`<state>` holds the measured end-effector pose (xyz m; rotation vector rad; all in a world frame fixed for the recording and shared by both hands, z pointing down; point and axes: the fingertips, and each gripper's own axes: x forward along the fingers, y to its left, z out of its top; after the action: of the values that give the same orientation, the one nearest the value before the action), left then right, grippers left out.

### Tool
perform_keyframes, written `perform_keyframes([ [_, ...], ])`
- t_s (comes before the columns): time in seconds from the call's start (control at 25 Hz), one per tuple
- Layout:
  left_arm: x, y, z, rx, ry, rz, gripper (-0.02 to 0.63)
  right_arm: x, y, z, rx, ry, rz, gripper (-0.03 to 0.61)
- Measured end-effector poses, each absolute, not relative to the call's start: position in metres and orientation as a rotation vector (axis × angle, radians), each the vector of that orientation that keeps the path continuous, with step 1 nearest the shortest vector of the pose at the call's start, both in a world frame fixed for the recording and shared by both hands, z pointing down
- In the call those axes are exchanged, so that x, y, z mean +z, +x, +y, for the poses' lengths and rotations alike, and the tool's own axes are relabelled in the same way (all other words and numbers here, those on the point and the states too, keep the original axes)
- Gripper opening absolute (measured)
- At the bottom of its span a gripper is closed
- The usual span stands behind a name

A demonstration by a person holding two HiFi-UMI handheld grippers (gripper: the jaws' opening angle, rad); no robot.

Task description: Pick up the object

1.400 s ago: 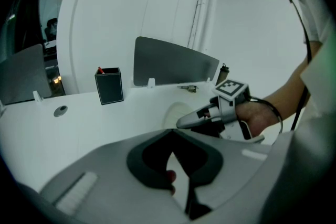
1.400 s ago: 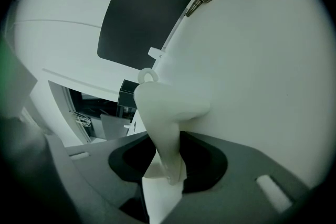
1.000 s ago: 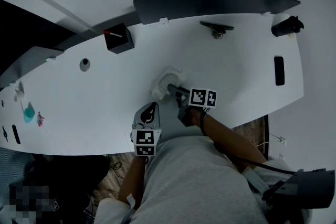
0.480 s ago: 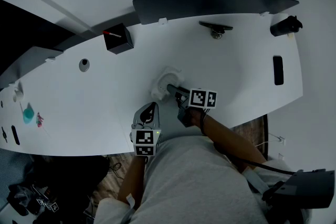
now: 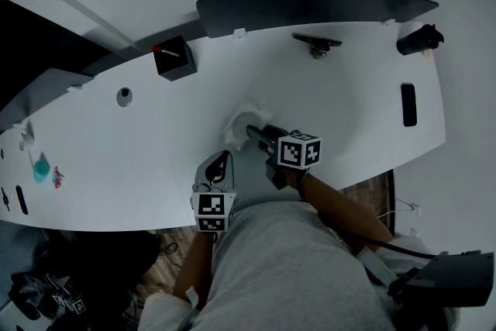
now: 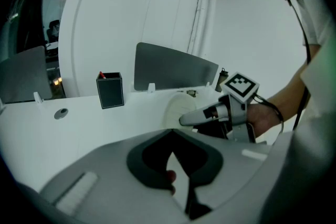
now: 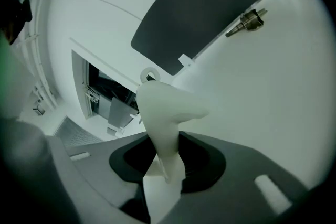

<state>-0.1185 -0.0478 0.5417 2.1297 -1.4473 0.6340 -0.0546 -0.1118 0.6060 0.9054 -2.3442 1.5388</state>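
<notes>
Right gripper (image 5: 254, 132) clamped on white object (image 5: 239, 120), table (image 5: 349, 112) centre. Left gripper (image 5: 222, 161) closed, empty, at object's 7 o'clock. Black box (image 5: 174, 56) 10 o'clock, metal tool (image 5: 318, 43) 1 o'clock, both well apart.

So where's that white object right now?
The white object is clamped in the right gripper, over the middle of the table near its front edge in the head view, just beyond the left gripper.
</notes>
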Motion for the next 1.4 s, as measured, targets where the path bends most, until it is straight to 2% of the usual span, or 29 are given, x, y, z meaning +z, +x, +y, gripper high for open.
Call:
perform_keyframes([
  [0.68,0.526,-0.116,-0.049,0.61,2.166,-1.484,0.001,0.557,-0.057,-0.103,0.867,0.788,-2.521,0.133],
  [1.4,0.509,-0.124,-0.049,0.577,2.177,-1.556,0.001,0.496,-0.05,-0.078,0.441,0.686,-2.634,0.133],
])
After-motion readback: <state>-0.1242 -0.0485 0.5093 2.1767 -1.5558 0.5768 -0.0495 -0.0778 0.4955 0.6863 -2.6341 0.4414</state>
